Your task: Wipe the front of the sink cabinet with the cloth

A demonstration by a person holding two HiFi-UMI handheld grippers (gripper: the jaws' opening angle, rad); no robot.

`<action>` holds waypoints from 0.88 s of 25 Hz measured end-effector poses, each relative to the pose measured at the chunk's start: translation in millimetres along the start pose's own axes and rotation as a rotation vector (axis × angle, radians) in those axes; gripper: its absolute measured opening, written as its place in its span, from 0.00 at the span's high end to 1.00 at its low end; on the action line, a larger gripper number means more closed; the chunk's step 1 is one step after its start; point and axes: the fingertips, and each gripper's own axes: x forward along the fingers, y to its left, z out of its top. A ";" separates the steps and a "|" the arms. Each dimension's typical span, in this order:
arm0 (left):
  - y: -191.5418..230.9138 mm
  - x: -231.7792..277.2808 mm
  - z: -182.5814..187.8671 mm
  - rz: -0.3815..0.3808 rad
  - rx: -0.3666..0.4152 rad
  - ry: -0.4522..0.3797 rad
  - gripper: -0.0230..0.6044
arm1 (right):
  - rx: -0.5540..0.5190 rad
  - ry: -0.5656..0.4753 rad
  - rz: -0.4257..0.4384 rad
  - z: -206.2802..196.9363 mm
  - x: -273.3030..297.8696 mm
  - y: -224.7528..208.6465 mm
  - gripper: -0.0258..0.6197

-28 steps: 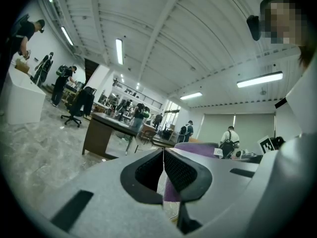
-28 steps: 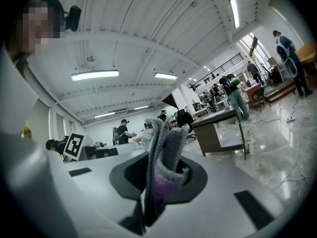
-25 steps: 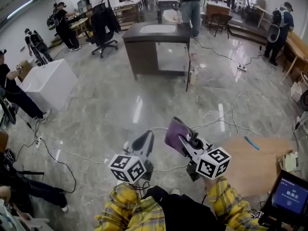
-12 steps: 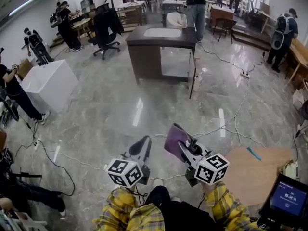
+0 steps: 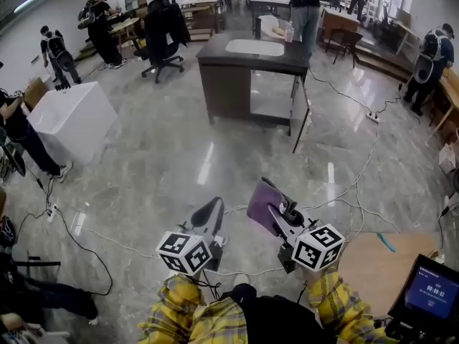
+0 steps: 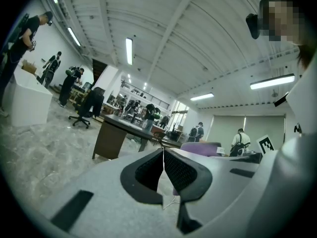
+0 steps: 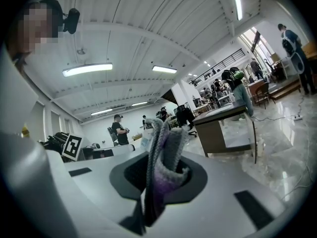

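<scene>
Right gripper (image 5: 278, 212) is clamping the purple cloth (image 5: 259, 203). Left gripper (image 5: 209, 213) is carrying nothing, jaws pressed together. Sink cabinet (image 5: 247, 84) is sitting straight ahead, well apart across the floor, marginally nearer the cloth side.

- Sleeves (image 5: 188, 308): yellow plaid crossed with dark and pale lines, on both forearms. A black garment (image 5: 269, 319) shows between them at the near edge.
- Left gripper (image 5: 213, 206): pale grey shell with dark, tapered jaws. Its marker cube (image 5: 186, 251) is white with black square patterns.
- Right gripper (image 5: 272, 208): white-grey body with black fittings and a similar cube (image 5: 318, 246).
- Up close, each shell is matt grey with black rectangular slots. The left gripper's pads (image 6: 182, 171) are black with a fine mesh texture.
</scene>
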 end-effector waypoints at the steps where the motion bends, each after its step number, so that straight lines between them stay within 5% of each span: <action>1: 8.2 2.0 1.2 0.000 -0.003 0.000 0.95 | 0.001 0.002 -0.004 -0.6 8.2 -1.3 0.89; 13: 81.7 30.4 24.0 0.052 -0.013 0.010 0.95 | 0.020 0.018 0.005 15.4 93.3 -23.9 0.89; 22: 134.0 100.0 50.5 0.089 0.012 -0.007 0.95 | -0.006 0.022 0.083 45.2 181.9 -67.3 0.89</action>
